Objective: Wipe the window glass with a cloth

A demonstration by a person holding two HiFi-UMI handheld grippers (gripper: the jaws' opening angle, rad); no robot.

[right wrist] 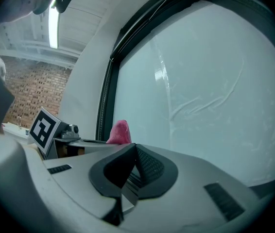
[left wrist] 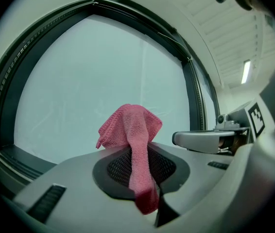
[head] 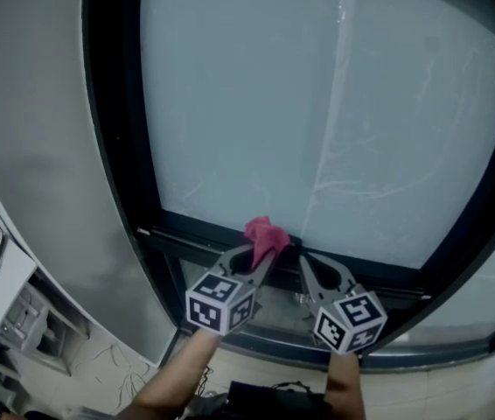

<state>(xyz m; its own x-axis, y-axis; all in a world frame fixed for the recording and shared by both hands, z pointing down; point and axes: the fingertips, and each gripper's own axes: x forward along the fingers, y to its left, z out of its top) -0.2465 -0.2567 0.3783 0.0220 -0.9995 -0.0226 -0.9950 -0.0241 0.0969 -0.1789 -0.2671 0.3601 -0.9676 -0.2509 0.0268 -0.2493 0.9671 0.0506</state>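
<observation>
The left claw (head: 268,254) is clenched on a pink cloth (head: 265,233). In the left gripper view its two jaws are pressed together on a narrow strip of the cloth (left wrist: 130,130). The rest of the cloth stands up above the jaw tips as a small folded bunch, and a short end hangs out behind the jaws.

In the head view the cloth is at the lower edge of the window glass (head: 317,103), just above the bottom bar of the black frame (head: 123,147). I cannot tell if the cloth touches the glass. The glass is pale and shows some thin streaks and one vertical line.

The right claw (head: 302,257) is just beside the left one, also low at the window. In the right gripper view its jaws (right wrist: 130,171) are closed on each other and hold nothing. The same view shows the pink cloth (right wrist: 120,132) a little to the left, beyond the left claw's marker cube (right wrist: 44,126). Both claws point toward the glass.
</observation>
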